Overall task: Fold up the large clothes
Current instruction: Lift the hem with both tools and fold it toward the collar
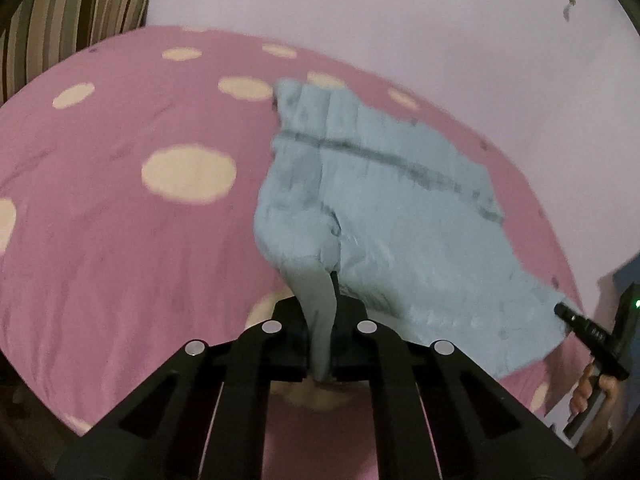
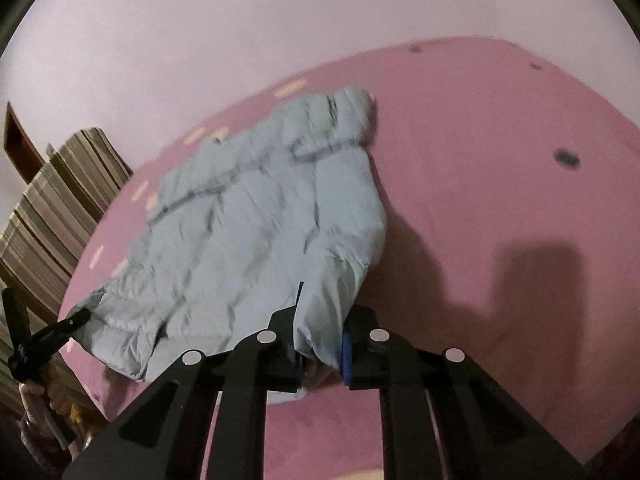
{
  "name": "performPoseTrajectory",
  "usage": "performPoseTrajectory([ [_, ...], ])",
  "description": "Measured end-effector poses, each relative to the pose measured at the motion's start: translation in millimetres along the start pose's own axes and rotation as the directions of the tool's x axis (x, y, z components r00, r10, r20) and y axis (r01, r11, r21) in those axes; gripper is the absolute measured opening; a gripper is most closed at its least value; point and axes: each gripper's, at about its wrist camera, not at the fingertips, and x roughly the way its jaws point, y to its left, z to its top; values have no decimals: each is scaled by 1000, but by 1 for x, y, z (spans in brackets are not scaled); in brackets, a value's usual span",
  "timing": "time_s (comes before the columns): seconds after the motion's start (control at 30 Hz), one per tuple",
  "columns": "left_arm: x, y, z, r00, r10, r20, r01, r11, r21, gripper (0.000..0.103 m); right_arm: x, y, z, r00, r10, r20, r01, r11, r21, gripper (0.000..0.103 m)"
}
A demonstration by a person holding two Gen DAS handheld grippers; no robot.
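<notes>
Left gripper [image 1: 322, 344] clamped on jacket [image 1: 384, 216] edge, right gripper [image 2: 322, 354] clamped on its other near corner, fabric pinched between both jaw pairs. Pale blue jacket spreads away over pink sheet [image 1: 120, 240]; wall [image 2: 200, 40] behind.

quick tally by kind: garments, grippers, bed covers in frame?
Light blue garment: 1, near edge pinched at two places
Grippers: 2, left gripper and right gripper, both shut on the fabric
Pink spotted bed cover: 1
Total: 4
</notes>
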Motion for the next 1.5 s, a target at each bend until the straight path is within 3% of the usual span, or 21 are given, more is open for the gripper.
performPoseTrajectory([
  [0.23,22,-26,77,995,25,96,-29,999,36,6,24,14,73,996,27,80,-26,1000,-11,13],
  [0.5,101,-35,164,990,92,109,-95,995,24,6,95,8,151,997,-4,79,-1,998,59,13],
  [0.73,179,-24,184,986,164,14,-164,986,36,6,170,-3,178,998,-56,-10,57,997,54,13],
  [0.97,212,-13,177,984,175,-37,-173,984,43,7,213,-6,177,994,-88,-66,90,996,27,13],
  [1.1,200,-12,180,987,158,-3,-158,986,48,16,204,-6,179,996,-77,-49,79,996,37,17],
  [1.17,188,-11,182,989,146,19,-146,989,32,27,198,-6,182,997,-66,-37,68,997,46,28],
  [1.23,173,-9,185,989,140,50,-141,990,16,46,182,-8,185,999,-49,-7,50,997,62,48],
  [1.3,162,-6,187,990,126,65,-126,992,0,47,164,-9,188,997,-61,39,58,996,67,60],
  [1.37,151,-2,188,988,130,80,-129,992,-13,49,146,-13,189,995,-68,76,62,996,69,61],
  [1.43,139,4,189,981,159,114,-156,987,-32,62,138,-16,189,994,-74,79,68,995,70,61],
  [1.5,128,13,189,977,163,135,-158,986,-53,62,133,-20,184,994,-88,68,84,995,61,61],
])
